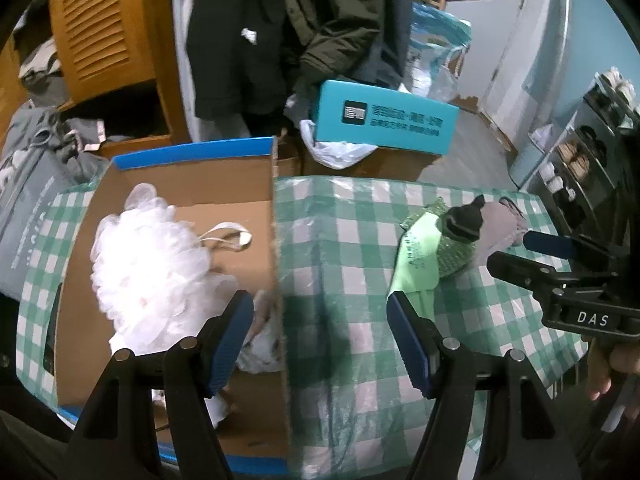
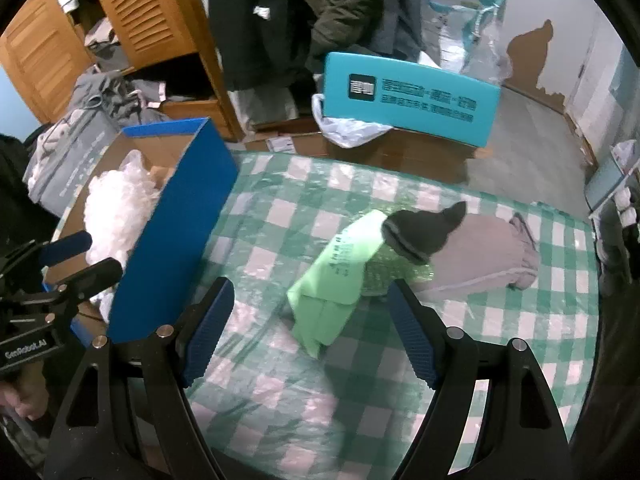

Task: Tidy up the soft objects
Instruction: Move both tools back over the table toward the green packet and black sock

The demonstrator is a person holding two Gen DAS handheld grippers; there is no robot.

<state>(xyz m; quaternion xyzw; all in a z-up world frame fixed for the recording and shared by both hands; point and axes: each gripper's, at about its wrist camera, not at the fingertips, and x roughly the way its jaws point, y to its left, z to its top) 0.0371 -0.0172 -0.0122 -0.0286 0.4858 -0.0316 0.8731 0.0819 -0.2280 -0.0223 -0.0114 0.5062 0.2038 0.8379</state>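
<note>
the green cloth [image 2: 340,276] lies on the checked table [image 2: 280,400], long axis from 7 to 1 o'clock, dark hat [image 2: 420,232] at its far end. left gripper [image 1: 320,332] and right gripper [image 2: 310,324] gape, empty. white pouf [image 1: 148,264] sits in the box [image 1: 256,184].

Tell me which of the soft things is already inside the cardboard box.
The white mesh bath sponge. It lies inside the cardboard box, while the green cloth, dark hat and pink cloth remain on the checkered tablecloth.

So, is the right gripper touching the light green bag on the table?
Apart. In the right wrist view, the right gripper is open, and checked tablecloth shows between each finger and the light green bag, which lies beyond them.
</note>
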